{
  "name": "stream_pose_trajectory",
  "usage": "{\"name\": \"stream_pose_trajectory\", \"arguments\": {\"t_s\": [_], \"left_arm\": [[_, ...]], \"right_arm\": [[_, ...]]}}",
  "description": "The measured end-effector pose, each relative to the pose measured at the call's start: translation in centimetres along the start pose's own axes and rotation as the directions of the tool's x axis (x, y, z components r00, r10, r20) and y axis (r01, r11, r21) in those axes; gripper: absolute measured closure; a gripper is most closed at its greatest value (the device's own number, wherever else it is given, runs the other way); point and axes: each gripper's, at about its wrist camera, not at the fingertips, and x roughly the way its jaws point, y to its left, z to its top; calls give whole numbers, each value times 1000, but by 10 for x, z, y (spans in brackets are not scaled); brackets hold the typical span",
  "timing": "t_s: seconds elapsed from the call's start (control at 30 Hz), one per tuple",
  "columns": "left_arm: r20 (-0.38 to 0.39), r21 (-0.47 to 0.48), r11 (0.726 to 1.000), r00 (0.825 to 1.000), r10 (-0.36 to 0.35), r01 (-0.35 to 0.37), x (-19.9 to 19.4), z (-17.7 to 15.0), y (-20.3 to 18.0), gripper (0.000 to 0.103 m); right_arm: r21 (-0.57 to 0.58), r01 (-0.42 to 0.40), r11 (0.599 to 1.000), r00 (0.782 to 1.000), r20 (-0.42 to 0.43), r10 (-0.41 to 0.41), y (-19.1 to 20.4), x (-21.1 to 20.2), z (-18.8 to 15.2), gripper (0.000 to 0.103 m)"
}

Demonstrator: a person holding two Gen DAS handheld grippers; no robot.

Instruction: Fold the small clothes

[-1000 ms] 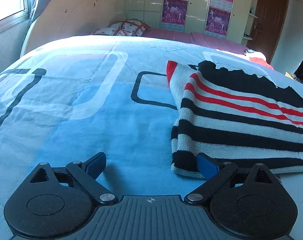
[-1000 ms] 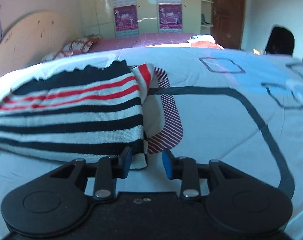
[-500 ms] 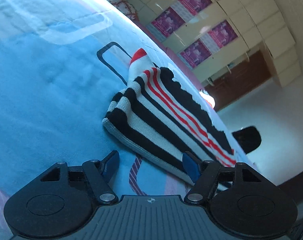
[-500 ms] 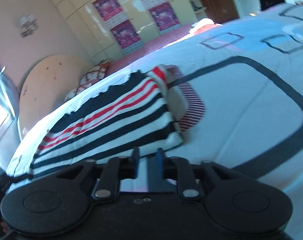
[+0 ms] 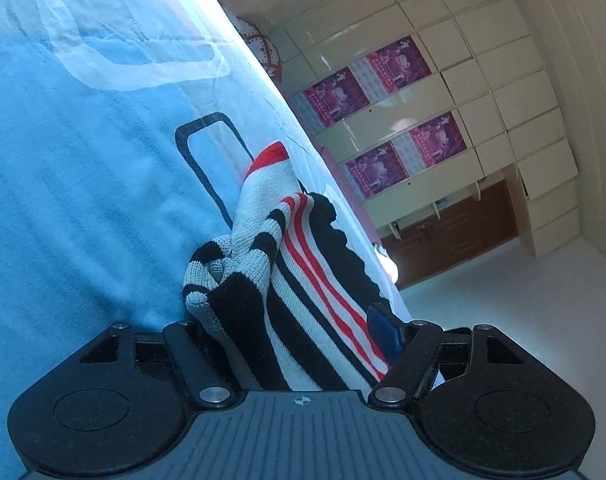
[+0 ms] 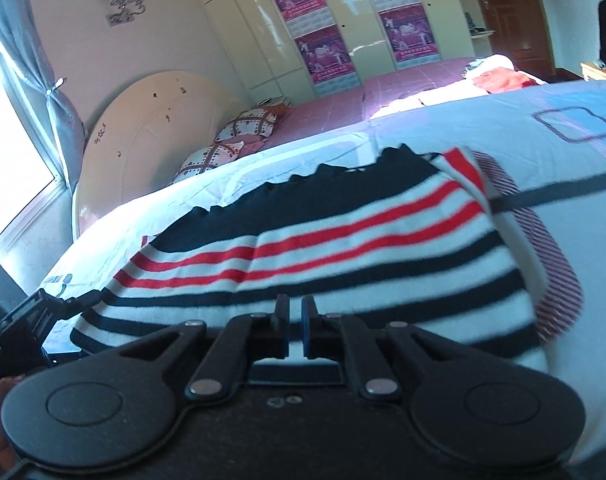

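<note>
Both tools are seen at the near edge of a striped knit garment (image 6: pixel 343 248) that is spread on a bed covered by a blue and white quilt (image 5: pixel 83 200). On the left tool (image 5: pixel 291 336), the fingers are held wide apart, and the bunched corner of the garment (image 5: pixel 271 280) is seen passing between them and down toward the tool's body; only the blue pad of one finger (image 5: pixel 383 330) is visible, the other being hidden behind the cloth, so it cannot be told whether the fabric is actually pinched. The left wrist view is strongly tilted, with the quilt rising to the left. On the right tool (image 6: pixel 296 320), the fingers are brought nearly together, with only a narrow slit left between the pads; whether any cloth is caught in that slit cannot be told, as the fingertips are seen against the garment's near white and black stripes. Black, white and red bands run across the garment, and a scalloped black edge is turned toward the far side. Patterned pillows (image 6: pixel 239 136) are laid near a rounded headboard (image 6: pixel 151 120), and purple posters (image 6: pixel 323 52) are fixed on cream wardrobe doors behind the bed.
</note>
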Motion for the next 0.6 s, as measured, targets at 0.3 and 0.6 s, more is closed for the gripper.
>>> {"name": "stream_pose_trajectory", "arguments": {"t_s": [0.3,0.6], "left_arm": [[45,-19,999,998,35,-34,14,3,-4,38],[-13,-116,993,1000,4,-6,22,17,25,76]], "right_arm": [[-207,9,978,997,-70,-24,45,64,15,96],[-292,45,955,996,-59,-65,50,84,-3,98]]}}
